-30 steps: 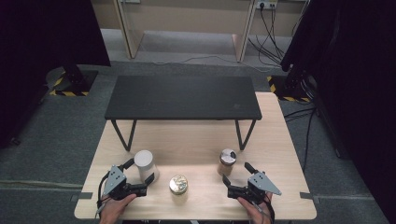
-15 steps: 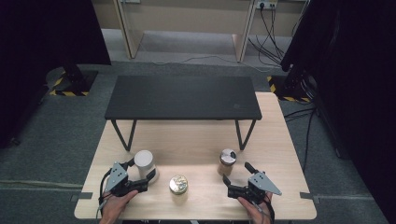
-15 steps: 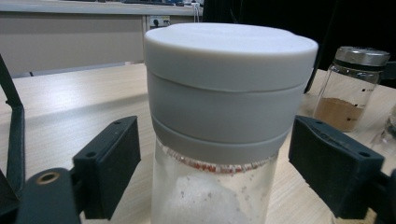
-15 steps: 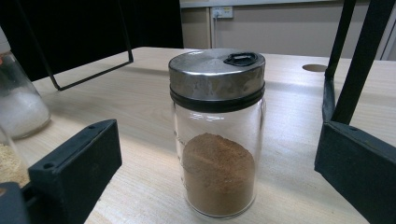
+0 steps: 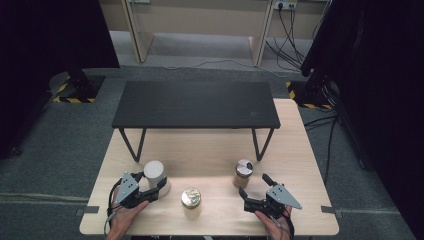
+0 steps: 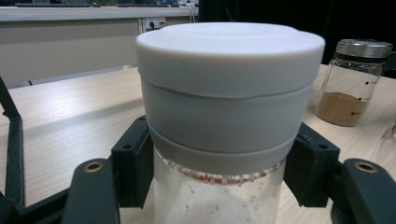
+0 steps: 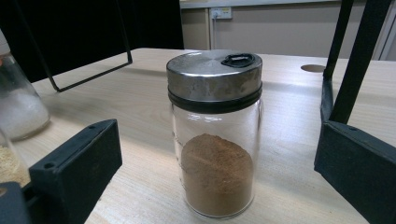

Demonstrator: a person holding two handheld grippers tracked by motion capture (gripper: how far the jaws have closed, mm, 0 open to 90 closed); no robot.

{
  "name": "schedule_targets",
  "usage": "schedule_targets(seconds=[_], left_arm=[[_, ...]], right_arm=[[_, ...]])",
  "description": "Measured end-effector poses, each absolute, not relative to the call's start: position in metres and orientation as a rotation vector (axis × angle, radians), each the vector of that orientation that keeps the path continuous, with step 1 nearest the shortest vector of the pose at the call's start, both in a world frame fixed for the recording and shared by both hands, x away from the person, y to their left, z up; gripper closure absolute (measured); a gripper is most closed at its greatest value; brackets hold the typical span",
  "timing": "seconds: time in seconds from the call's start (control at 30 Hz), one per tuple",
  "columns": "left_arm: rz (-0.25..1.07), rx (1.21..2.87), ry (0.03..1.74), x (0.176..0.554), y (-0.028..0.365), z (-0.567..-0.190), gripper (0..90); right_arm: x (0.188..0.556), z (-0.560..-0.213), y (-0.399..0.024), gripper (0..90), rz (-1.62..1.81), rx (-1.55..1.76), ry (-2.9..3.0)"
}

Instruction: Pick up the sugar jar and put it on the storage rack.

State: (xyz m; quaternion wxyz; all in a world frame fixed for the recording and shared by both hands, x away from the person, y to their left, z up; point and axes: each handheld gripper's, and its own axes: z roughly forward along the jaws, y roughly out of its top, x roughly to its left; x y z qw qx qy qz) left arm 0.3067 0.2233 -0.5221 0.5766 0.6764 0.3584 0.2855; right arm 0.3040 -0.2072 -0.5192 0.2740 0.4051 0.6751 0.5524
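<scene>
White-lidded jar (image 6: 231, 107) upright between left tool (image 5: 142, 192) pads, touching; right tool (image 5: 256, 192) spread, spice jar (image 7: 215, 135) just ahead.

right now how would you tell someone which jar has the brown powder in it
On the light wooden table, look in front of the black bench, near its right leg. The brown powder jar stands there, just ahead of the right tool. Unlike the white-lidded jar and the gold-lidded jar, it has a silver metal cap.
</scene>
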Motion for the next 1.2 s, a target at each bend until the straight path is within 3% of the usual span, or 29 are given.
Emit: schedule_targets(seconds=[1.2], left_arm=[[0.632,1.576,0.843,0.297,0.222,-0.498,34.9]], right_arm=[[0.303,-0.518,-0.208,1.3,1.506,1.091,1.81]])
